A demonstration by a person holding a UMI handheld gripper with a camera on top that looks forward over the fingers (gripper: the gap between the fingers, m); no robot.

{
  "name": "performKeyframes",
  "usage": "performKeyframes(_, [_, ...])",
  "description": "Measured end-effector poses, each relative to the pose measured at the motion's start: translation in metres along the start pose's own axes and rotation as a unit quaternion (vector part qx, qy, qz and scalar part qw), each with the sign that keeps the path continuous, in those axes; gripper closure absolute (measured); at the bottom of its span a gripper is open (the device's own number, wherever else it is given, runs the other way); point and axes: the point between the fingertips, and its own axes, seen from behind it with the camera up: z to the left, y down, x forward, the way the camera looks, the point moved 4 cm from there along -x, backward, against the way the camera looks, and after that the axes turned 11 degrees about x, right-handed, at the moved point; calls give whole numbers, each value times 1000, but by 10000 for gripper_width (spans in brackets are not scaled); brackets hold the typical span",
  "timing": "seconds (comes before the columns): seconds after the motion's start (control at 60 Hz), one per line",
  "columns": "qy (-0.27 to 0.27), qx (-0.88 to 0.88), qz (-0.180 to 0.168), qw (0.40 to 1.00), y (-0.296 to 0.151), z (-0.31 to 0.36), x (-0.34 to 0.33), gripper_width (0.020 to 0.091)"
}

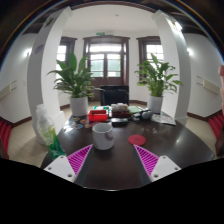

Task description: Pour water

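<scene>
I have the gripper (103,162) low over a dark round table (110,165), its two fingers spread apart with nothing between them. The pink pads (78,158) face each other across bare tabletop.

Just ahead of the fingers, a little toward the left one, stands a white mug (103,136), upright and untouched. I take it for either the thing to pour from or the thing to fill; I cannot tell which, and I cannot see whether it holds water. Off beyond the right finger lies a small red dish or lid (137,140). Farther left of the left finger stands a pale, clear bottle-like container (42,124) near the table's rim, which may be the water source. Beyond the mug are red items (98,116) and other clutter too small to name, and two potted plants (75,80) stand past the table before the windows.

As I judge it, the pour is not begun: nothing is gripped or tilted. Everything remains: closing on a vessel, lifting, carrying, tipping.
</scene>
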Motion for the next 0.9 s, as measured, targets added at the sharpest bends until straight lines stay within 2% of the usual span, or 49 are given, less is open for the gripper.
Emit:
performKeyframes(0.167, [-66,19,7,998,59,93,-15,291])
performKeyframes(0.35, [-122,58,1,991,73,169,-2,297])
performKeyframes(0.717, [-111,13,-18,994,55,221,76,301])
performKeyframes(0.783, [-113,17,-14,993,52,225,83,332])
performKeyframes(0.9, [-117,32,-16,992,46,230,91,465])
